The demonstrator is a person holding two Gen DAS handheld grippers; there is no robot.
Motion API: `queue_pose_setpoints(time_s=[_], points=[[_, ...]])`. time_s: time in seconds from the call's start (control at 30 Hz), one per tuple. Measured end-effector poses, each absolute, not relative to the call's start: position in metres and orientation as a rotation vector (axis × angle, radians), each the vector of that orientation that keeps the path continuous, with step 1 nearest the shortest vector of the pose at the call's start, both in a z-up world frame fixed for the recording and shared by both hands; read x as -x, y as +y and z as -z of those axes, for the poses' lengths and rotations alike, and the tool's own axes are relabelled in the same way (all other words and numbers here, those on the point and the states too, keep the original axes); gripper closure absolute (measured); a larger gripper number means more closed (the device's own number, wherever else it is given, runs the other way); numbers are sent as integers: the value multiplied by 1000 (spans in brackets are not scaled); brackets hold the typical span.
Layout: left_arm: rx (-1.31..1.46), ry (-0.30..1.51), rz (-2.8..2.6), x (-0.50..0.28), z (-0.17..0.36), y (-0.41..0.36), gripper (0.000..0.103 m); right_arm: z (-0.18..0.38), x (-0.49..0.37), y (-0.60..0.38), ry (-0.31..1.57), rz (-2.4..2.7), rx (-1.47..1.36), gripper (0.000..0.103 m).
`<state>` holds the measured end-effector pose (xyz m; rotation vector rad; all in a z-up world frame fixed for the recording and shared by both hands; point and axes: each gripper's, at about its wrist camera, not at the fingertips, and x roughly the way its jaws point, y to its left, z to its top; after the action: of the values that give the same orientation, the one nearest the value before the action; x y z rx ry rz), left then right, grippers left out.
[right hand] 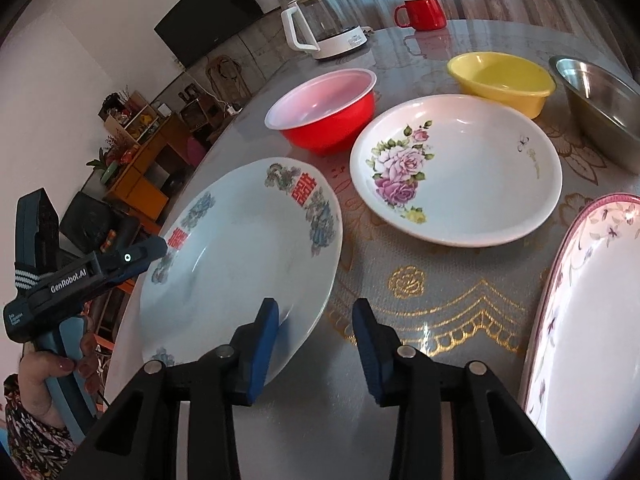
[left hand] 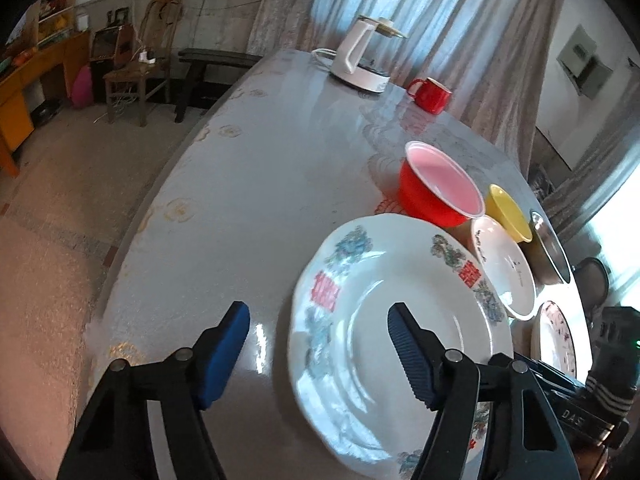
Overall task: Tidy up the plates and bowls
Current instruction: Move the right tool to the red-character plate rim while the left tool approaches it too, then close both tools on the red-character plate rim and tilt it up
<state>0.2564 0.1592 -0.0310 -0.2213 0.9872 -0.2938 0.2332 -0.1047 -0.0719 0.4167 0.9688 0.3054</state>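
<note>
Round and glossy, the grey table (right hand: 440, 312) with gold lace print fills both views, curtains behind it. Both claws hang with fingers spread, gripping nothing. The left gripper (left hand: 320, 344) straddles the near rim of the dragon-pattern plate (left hand: 400, 340), its right finger over the plate's well and its left finger over bare table. The right gripper (right hand: 316, 336) has that plate's edge at its left finger. Ahead of it sit the rose plate (right hand: 456, 176), the red bowl (right hand: 324, 112), the yellow bowl (right hand: 504, 80) and the steel bowl (right hand: 600, 104). A pink-rimmed plate (right hand: 580, 320) lies just right of it. Farther back stand a kettle (right hand: 320, 24) and a red mug (right hand: 424, 12).
</note>
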Motion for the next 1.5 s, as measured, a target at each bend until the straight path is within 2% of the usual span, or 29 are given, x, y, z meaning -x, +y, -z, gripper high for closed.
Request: queue_pose_setpoints(time_s=[0.17,0.43,0.57,0.7,1.5], points=[[181,984,324,-262,29,148,48,72,-235,-101,955,-323,-403,71],[92,990,325,-271,39,143,61,77,-236,-98,944,-339,-407,75],[43,993,296,-273,45,139,69,81,-239,-93,951,-372,-419,80],[22,982,280,-273,45,135,70,82,-240,-92,943,-390,-433,83],[-72,864,217,-253,50,125,66,81,-236,-87,903,-392,-365,83]])
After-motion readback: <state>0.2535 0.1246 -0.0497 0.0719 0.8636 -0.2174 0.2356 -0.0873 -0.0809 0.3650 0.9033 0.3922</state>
